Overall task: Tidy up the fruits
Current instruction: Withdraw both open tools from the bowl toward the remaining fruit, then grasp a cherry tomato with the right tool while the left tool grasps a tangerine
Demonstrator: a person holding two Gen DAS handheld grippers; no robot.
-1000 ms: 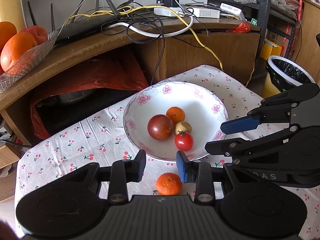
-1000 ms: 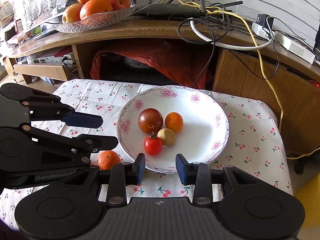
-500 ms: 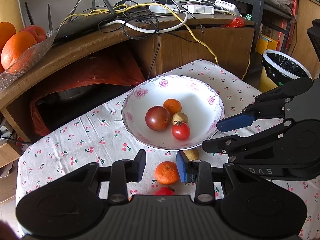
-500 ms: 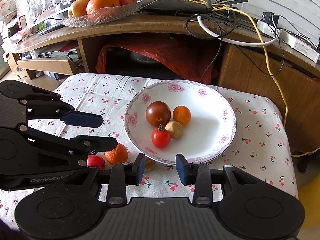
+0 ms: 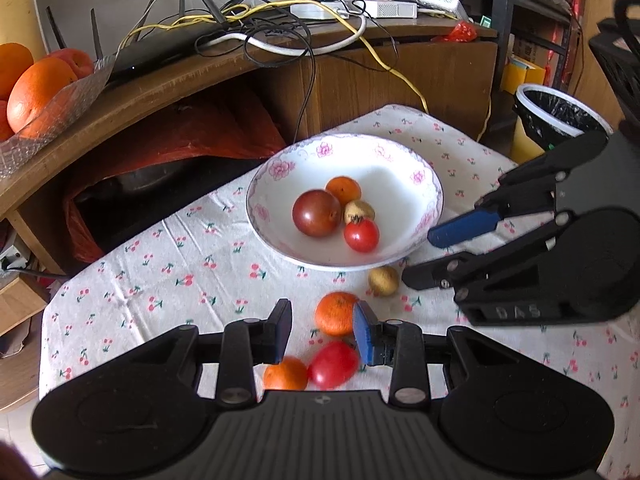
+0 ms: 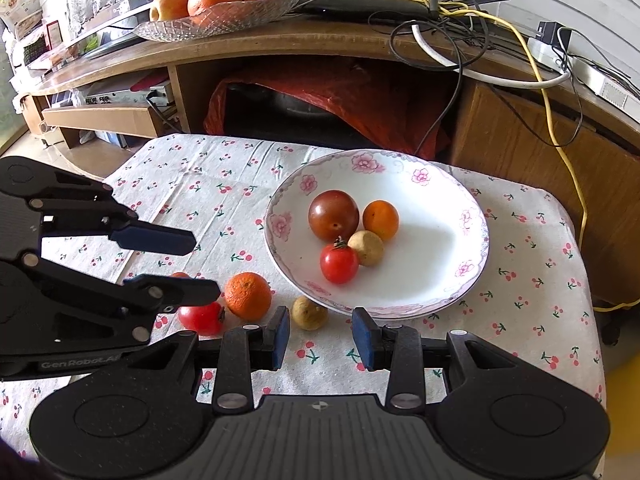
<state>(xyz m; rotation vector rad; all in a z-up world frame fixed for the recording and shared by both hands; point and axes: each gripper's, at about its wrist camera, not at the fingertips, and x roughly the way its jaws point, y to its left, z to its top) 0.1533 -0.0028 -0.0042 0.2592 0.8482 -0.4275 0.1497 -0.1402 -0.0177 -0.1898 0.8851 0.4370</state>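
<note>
Now the left gripper [image 5: 322,330] hovers, jaws spread, over loose fruit on the worktop [image 5: 168,280]: a tomato [image 5: 332,364], two mandarins [image 5: 336,312], a longan [image 5: 383,280]; right gripper [image 6: 320,334] likewise spread; a careless nudge could roll these round fruits off; beyond, the bowl [image 6: 472,240] holds a dark tomato, mandarin, longan, red tomato.

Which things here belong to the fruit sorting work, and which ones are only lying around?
For the job:
flowered bowl holding four small fruits
loose tangerine
red tomato
small yellowish fruit
second orange fruit
left gripper and right gripper, both open

Just lying about:
glass dish of oranges and apples
cables
lined bin
</note>
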